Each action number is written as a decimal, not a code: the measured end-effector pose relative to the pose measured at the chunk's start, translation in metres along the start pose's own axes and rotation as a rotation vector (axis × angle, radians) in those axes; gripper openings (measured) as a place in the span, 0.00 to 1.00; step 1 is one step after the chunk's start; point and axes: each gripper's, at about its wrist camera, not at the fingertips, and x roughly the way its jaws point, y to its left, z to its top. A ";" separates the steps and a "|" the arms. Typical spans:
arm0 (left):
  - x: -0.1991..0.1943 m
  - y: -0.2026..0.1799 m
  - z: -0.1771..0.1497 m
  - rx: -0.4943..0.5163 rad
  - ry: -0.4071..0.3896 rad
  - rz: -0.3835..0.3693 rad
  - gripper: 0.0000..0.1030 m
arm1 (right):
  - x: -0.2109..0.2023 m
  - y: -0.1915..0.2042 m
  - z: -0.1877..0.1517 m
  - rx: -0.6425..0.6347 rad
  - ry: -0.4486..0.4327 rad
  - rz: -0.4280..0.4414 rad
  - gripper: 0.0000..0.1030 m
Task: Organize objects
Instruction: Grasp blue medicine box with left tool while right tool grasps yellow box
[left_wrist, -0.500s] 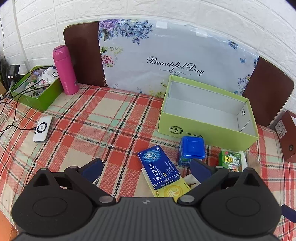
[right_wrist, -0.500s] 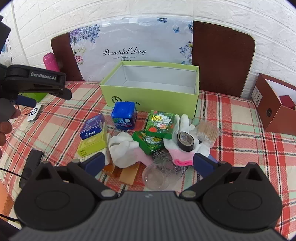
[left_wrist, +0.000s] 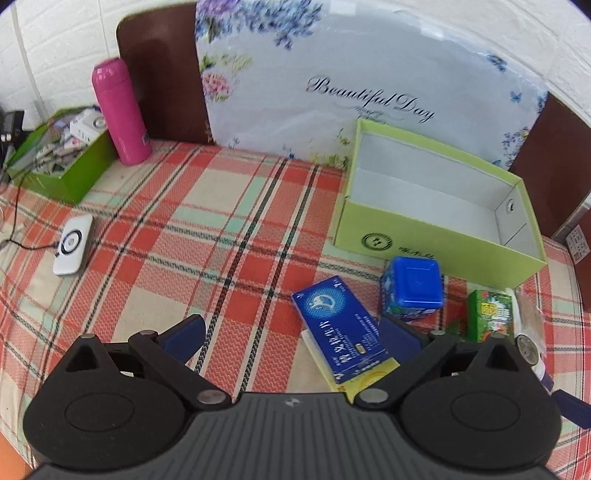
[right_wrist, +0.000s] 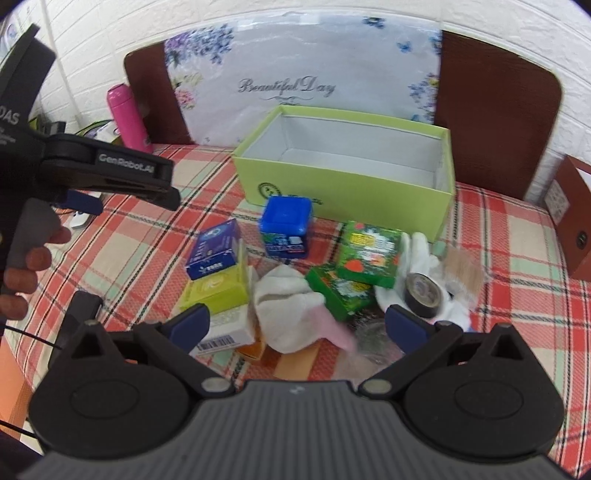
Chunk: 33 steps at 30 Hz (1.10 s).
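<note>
Pink bottle (left_wrist: 121, 113) far left of lime box (right_wrist: 347, 192), upright. Left gripper (left_wrist: 291, 334) spread wide, nothing pinched, left of box. Blue carton (right_wrist: 213, 254), blue tub (right_wrist: 285, 226), green packs (right_wrist: 364, 258), white glove (right_wrist: 424, 280) with black tape roll (right_wrist: 424, 295) clustered just in front of box. Right gripper (right_wrist: 297, 326) spread wide, nothing pinched, over cluster.

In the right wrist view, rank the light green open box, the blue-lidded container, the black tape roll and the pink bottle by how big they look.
1. light green open box
2. blue-lidded container
3. pink bottle, though it stands farther away, so unsure against the container
4. black tape roll
</note>
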 end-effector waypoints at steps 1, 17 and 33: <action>0.007 0.004 0.001 -0.012 0.023 -0.012 0.98 | 0.005 0.006 0.003 -0.022 0.005 0.010 1.00; 0.108 -0.016 0.021 -0.043 0.267 -0.119 0.94 | 0.107 0.082 0.021 -0.364 0.137 0.091 0.82; 0.055 0.026 0.007 -0.137 0.227 -0.276 0.61 | 0.077 0.050 0.010 -0.307 0.122 0.135 0.63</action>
